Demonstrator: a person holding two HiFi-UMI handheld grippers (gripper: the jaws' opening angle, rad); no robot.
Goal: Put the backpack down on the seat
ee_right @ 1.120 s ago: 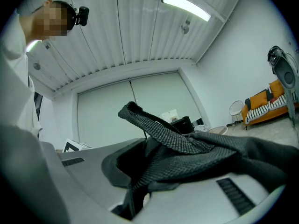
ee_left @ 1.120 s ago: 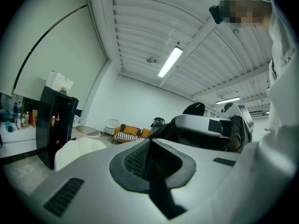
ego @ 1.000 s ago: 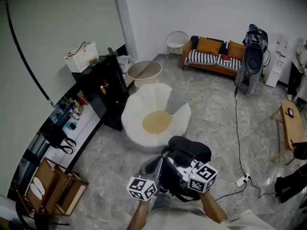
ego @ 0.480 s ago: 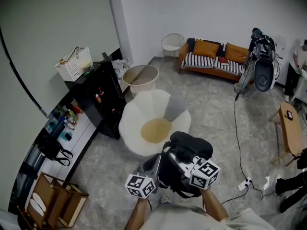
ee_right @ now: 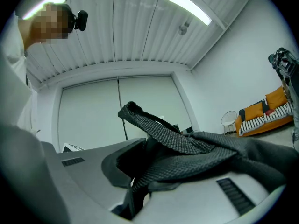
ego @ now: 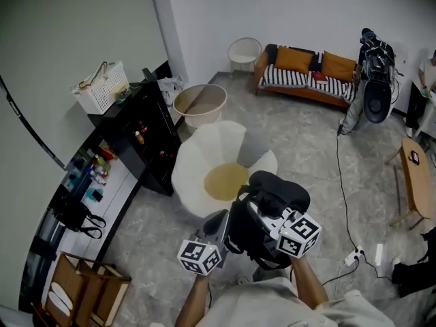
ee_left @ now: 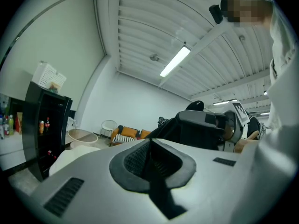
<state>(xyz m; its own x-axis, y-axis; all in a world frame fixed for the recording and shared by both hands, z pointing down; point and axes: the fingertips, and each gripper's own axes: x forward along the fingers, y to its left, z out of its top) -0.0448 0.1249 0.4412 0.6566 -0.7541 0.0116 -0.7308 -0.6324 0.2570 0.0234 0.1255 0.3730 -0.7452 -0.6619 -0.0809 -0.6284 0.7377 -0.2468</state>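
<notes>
**Setting: home-style lounge, with some studio-like fittings**

Head view, upper right: orange sofa [ego: 310,80] with striped cushions against a white wall, white wire chair [ego: 244,50] just beside it. Centre: white petal-shaped seat [ego: 204,162] on a grey stone-look floor [ego: 300,142]. Left: black cabinet [ego: 139,138] with a white basket [ego: 101,87] on top, bottles [ego: 99,172] on the low shelf beside it. Right edge: wooden side table [ego: 415,182]. Less homely: power strip [ego: 354,256] and long cable [ego: 338,176] at lower right; left gripper view shows a slatted ceiling with a tube light [ee_left: 175,62].

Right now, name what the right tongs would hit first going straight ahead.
The backpack itself, whose strap the right tongs grip; it hangs just ahead. Past it, probably the white seat, though depth is unclear.
</notes>
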